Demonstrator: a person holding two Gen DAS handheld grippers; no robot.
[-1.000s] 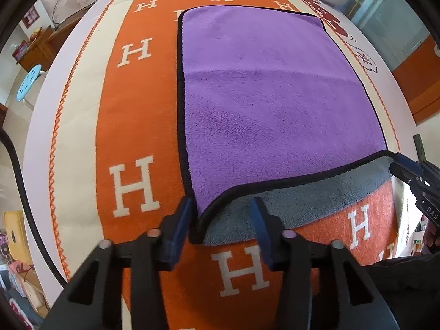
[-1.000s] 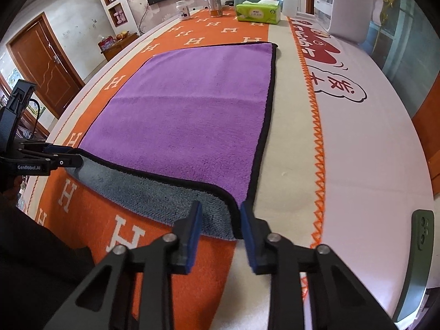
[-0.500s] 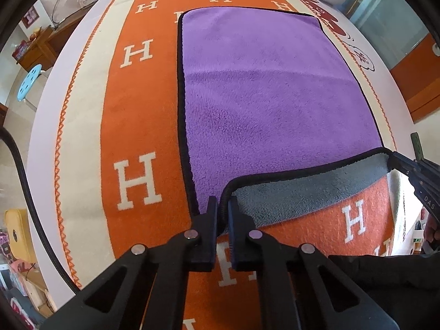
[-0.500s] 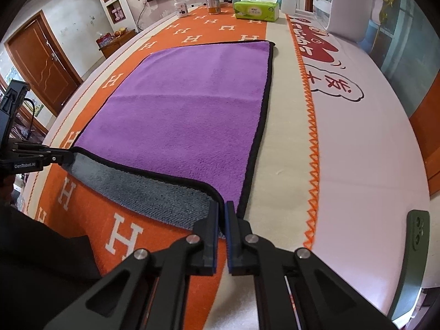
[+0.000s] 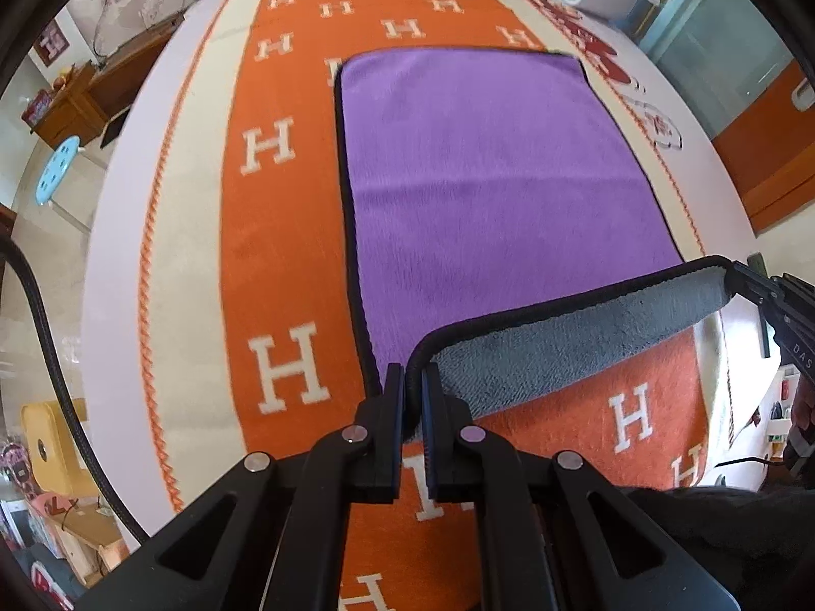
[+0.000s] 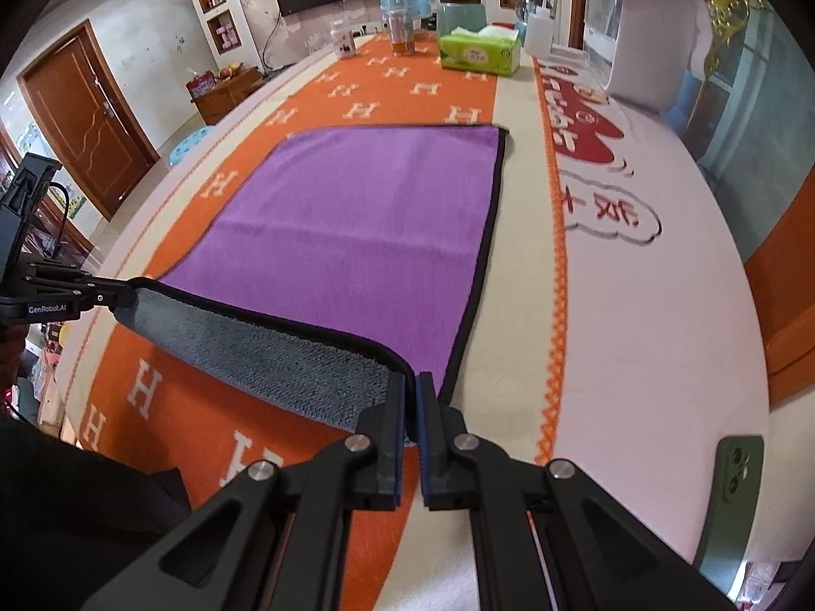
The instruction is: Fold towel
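A purple towel (image 5: 489, 193) with black trim and a grey underside lies flat on the orange H-patterned table cover; it also shows in the right wrist view (image 6: 367, 234). Its near edge is lifted off the table, grey side (image 5: 575, 341) facing me. My left gripper (image 5: 412, 382) is shut on the near left corner. My right gripper (image 6: 411, 392) is shut on the near right corner. Each gripper shows in the other's view, the right one (image 5: 749, 280) and the left one (image 6: 117, 298), at the ends of the raised edge.
A green tissue box (image 6: 479, 53), a jar (image 6: 402, 35), a white bottle (image 6: 344, 40) and a white appliance (image 6: 647, 35) stand at the table's far end. A dark green phone (image 6: 733, 499) lies at the near right edge. The table's edge runs along the left (image 5: 117, 234).
Both grippers closed on the towel's near corners and lifted the near edge up and away from me. The grey underside now hangs between them.
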